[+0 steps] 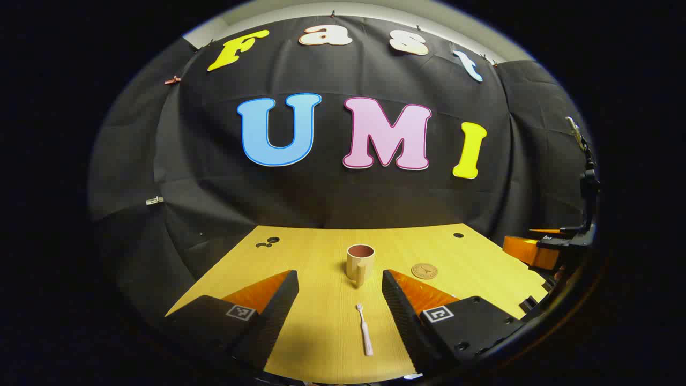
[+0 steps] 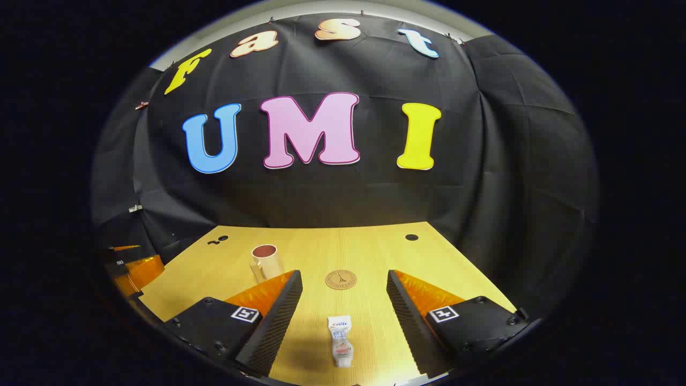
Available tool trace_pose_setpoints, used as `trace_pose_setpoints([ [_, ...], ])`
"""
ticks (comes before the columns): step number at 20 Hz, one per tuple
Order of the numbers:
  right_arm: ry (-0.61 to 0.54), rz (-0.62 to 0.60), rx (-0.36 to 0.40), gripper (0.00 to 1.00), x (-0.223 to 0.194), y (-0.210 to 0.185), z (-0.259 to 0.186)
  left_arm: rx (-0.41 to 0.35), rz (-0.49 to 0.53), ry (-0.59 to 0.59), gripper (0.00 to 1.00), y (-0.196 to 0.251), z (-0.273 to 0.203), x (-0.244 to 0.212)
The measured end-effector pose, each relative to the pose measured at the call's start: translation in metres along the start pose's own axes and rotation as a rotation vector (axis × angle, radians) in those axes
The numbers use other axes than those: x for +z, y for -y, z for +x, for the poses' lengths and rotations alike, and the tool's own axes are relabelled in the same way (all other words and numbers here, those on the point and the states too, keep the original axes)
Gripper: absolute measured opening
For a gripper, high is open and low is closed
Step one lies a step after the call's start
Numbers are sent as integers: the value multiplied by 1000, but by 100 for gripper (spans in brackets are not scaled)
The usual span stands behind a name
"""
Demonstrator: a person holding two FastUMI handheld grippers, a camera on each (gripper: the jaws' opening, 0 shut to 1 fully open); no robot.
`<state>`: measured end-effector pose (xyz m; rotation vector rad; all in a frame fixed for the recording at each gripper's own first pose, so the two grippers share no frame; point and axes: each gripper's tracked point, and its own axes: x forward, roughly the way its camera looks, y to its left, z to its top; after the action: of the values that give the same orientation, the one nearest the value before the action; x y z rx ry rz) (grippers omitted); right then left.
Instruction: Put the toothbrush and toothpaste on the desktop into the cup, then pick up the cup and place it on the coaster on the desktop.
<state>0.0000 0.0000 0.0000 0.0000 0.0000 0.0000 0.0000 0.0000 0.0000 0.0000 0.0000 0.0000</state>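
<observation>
I have the left gripper (image 1: 338,300) spread wide with the toothbrush (image 1: 365,329) lying flat between its 2 fingers, untouched; I judge this a line-up for a straight pinch. The right gripper (image 2: 344,300) is likewise apart, framing the toothpaste (image 2: 341,341) flat on the desktop (image 2: 375,252). Beyond stands the cup (image 1: 359,263), upright and empty, handle towards me. The coaster (image 2: 341,279) lies bare, just right of the cup. Nothing blocks either approach; the far wall is well clear.
</observation>
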Motion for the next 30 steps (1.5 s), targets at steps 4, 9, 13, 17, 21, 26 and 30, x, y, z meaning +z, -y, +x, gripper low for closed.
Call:
trace_pose_setpoints([
  [4, -23, 4, -1, 97, -6, 1, 4, 3, 19, 10, 97, -1, 1, 1],
  [9, -45, 6, 0, 97, -11, 0, 9, -7, 0, -12, 97, -1, 5, -5],
  [13, -53, 7, 4, 97, -12, -3, 14, 3, -55, -52, 97, -6, 9, -16],
  [17, -84, 6, 8, 97, -21, -4, 21, 29, -72, -65, 97, -15, 14, -18],
  [21, -136, 9, 5, 97, -32, -4, 33, 47, -75, -81, 97, -20, 19, -22],
  [26, -193, 21, 4, 97, -46, -3, 46, 79, -82, -107, 97, -26, 24, -28],
  [30, -273, -16, 9, 97, -75, 3, 65, 110, -95, -153, 97, -30, 28, -41],
])
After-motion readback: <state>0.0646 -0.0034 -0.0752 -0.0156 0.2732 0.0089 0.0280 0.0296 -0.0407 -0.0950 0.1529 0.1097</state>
